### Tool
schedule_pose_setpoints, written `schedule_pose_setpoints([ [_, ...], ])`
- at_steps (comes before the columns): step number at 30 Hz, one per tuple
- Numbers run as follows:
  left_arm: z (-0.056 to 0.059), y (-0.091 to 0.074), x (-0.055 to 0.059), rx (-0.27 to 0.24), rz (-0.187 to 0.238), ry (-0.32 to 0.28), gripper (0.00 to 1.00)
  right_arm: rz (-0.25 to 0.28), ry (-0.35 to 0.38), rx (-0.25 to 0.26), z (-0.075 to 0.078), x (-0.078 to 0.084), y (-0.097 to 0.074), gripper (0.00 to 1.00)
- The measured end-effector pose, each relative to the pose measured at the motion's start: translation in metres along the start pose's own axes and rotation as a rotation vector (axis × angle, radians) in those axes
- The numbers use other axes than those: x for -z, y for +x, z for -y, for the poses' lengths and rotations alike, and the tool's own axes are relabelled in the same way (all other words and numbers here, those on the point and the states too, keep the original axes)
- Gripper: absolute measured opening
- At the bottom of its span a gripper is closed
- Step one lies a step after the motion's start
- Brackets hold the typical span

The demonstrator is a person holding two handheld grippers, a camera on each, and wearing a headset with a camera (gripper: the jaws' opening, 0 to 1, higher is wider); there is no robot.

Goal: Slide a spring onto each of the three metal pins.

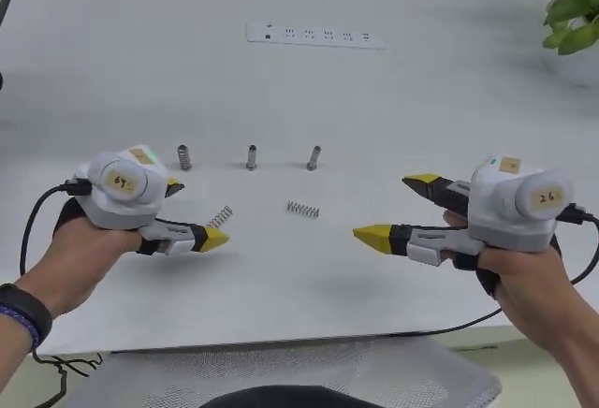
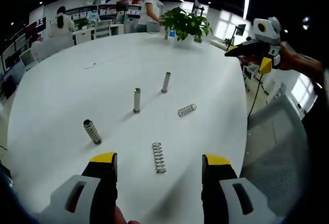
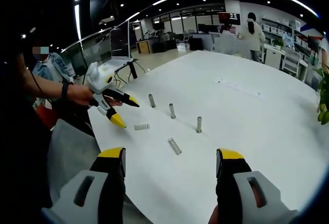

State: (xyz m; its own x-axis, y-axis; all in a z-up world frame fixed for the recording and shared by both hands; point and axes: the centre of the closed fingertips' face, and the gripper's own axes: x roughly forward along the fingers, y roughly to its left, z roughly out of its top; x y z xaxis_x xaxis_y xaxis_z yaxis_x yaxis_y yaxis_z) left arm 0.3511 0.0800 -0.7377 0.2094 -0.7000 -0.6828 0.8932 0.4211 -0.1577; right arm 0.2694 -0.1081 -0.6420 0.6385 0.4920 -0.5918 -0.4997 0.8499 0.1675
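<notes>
On the desk [image 1: 421, 99], three pins in a row, side by side in line with the near edge, all standing straight up. Round the left pin [image 1: 184, 149], a spring [image 1: 184, 160], long way up and down like the pin. Bare metal on the middle pin [image 1: 251, 157] and the right pin [image 1: 314, 157].

Between the row and the near edge, two loose springs, both flat on the desk. Long way of the left spring [image 1: 220, 216] slanted: one end toward the near left corner, the other toward the pins. Long way of the right spring [image 1: 302, 209] almost side to side, in line with the near edge, near the right pin and in front of it. Apart from each other, touching no pin and no jaw.

Low over the desk by the near edge, the left gripper [image 1: 194, 211], pointing to the right. Jaws spread wide, gripping nothing. One yellow tip toward the left pin, the other toward the near edge, with the left spring just past them. In the left gripper view, that spring [image 2: 158, 157] straight ahead between the two tips, long way running away from the jaws. Round the handle from behind, the left hand [image 1: 89, 240], with a dark band [image 1: 23, 310] on the wrist.

Across from it, nearer the near right corner, the right gripper [image 1: 398, 209], pointing left toward the springs. Jaws spread wide too, with nothing inside. Round its handle, the right hand [image 1: 519, 268], arm coming in from the near right corner.

Close to the far edge, a power strip [image 1: 315, 36], lying side to side. By the far right corner, a plant [image 1: 576, 6].
</notes>
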Motion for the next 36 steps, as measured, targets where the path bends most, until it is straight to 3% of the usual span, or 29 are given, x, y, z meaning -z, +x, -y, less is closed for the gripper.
schedule_pose_setpoints([
  [9, 0.002, 0.015, 0.015, 0.005, -0.038, -0.010, 0.54, -0.004, 0.002, 0.002, 0.000, 0.002, -0.002, 0.72],
  [20, 0.001, 0.025, 0.029, -0.007, -0.067, -0.015, 0.37, -0.006, 0.005, 0.007, -0.001, 0.003, -0.005, 0.72],
  [36, -0.006, 0.030, 0.032, -0.042, -0.075, 0.008, 0.07, -0.009, 0.005, 0.007, 0.001, 0.006, -0.005, 0.72],
])
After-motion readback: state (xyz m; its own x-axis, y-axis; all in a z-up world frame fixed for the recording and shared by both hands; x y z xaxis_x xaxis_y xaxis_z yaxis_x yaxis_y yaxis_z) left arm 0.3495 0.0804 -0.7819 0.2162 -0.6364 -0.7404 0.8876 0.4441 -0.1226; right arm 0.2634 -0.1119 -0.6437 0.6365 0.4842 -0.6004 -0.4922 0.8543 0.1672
